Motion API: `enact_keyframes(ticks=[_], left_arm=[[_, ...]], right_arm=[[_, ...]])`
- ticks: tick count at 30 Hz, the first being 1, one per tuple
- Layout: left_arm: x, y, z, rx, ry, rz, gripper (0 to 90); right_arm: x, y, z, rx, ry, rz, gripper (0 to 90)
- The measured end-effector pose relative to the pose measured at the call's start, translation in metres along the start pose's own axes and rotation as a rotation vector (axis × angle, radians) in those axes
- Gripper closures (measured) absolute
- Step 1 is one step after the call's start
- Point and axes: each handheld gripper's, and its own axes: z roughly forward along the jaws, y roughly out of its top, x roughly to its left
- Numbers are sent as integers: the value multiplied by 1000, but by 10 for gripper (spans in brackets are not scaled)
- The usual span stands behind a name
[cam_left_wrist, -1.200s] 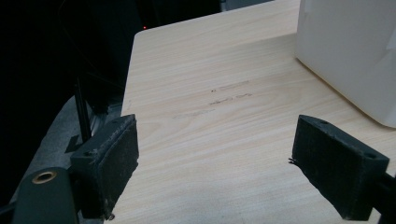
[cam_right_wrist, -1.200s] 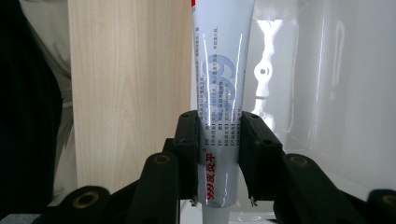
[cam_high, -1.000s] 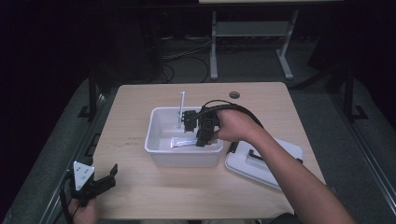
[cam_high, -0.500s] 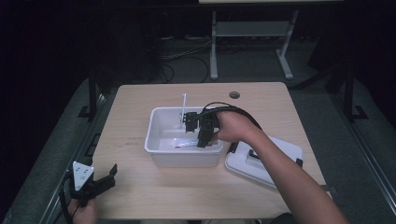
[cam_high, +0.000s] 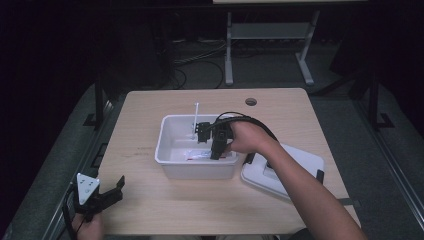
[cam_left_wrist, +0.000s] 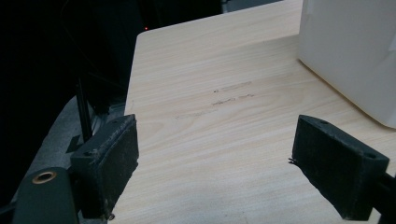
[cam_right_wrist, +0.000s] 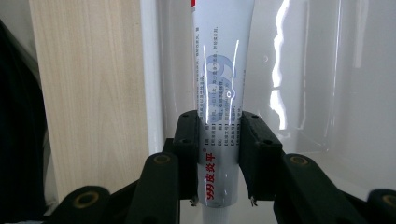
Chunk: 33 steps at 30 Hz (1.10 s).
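The right gripper (cam_right_wrist: 218, 154) pinches a white toothpaste tube (cam_right_wrist: 222, 70) and has sunk lower into the white plastic bin (cam_high: 172, 150) than a second ago, tube beside the near wall. The left gripper (cam_left_wrist: 215, 172), jaws spread, stays at the table (cam_high: 150, 110) corner.

The right gripper (cam_high: 214, 145) has lowered the toothpaste tube (cam_right_wrist: 219, 84) into the bin (cam_high: 167, 145).

R gripper (cam_high: 216, 142) pointing down, jaws clamped, forearm stretched fwd. L gripper (cam_high: 107, 188) low, jaws wide apart.
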Motion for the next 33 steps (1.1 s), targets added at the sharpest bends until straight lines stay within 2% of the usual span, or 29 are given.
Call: enact_keyframes(ticks=[13,30,33], left_arm=[[-1,0,0,2,1,12,141],[-1,0,0,1,-1,3,141],[-1,0,0,1,-1,7,141]], right_arm=[[-5,0,15,14,16,4,694],[-16,-8,36,9,47,54,694],[-17,-8,39,7,52,50,694]])
